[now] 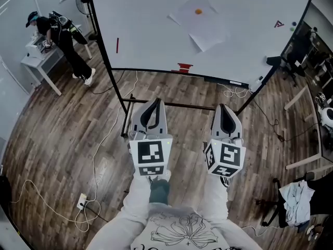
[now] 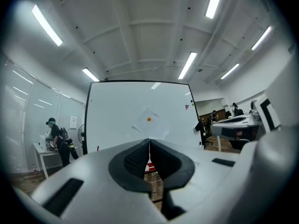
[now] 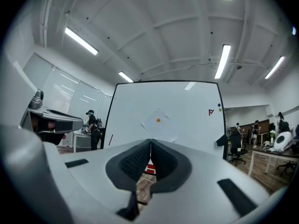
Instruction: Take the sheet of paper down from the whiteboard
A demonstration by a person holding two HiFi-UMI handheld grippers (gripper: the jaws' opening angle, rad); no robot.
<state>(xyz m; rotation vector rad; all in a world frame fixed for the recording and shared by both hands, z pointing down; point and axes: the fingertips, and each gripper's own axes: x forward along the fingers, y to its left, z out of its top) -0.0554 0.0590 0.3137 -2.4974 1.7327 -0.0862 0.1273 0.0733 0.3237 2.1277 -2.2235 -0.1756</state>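
Note:
A white sheet of paper [image 1: 200,22] hangs tilted on the whiteboard [image 1: 151,30], pinned near its top by an orange magnet [image 1: 198,11]. The same paper [image 2: 150,125] shows straight ahead in the left gripper view, and the paper [image 3: 160,125] also in the right gripper view. My left gripper [image 1: 154,102] and right gripper [image 1: 225,110] are held side by side in front of my body, well short of the board. Both point level at it, jaws shut, with nothing between them.
The board stands on a black frame [image 1: 117,95] over a wood floor with cables [image 1: 96,155]. A red eraser [image 1: 184,66] lies on its tray; a red marker [image 1: 117,45] is at its left. A person [image 1: 65,35] works at a white table far left. Chairs and desks [image 1: 307,150] stand at right.

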